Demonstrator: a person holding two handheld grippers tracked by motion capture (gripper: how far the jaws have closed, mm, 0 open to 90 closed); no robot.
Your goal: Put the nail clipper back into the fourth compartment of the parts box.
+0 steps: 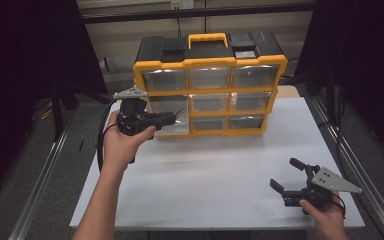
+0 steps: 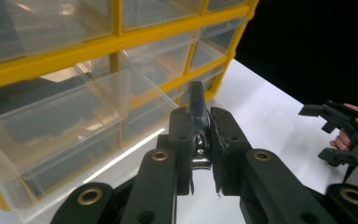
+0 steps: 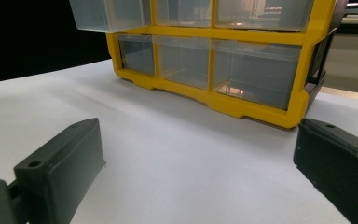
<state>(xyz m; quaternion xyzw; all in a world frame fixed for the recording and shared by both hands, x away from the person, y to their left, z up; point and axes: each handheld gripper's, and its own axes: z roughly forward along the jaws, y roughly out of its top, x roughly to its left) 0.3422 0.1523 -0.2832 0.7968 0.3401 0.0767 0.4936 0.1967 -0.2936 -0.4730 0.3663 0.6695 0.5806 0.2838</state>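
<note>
The big yellow and black plastic drawer box (image 1: 210, 82) has clear, shiny plastic drawers (image 2: 74, 135). The small silver metal nail clipper (image 2: 198, 126) looks glossy. The white table top (image 1: 215, 175) is smooth and matt.

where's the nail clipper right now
The nail clipper is clamped in the left gripper, at the table's left, just over the pulled-out clear drawer.

The yellow drawer cabinet (image 1: 210, 85) blocked the table's (image 1: 205, 180) far edge, and its pulled-out clear drawer (image 1: 172, 117) jutted into the left approach; bare tabletop lay open between cabinet and right gripper (image 1: 289, 175), near the front
</note>
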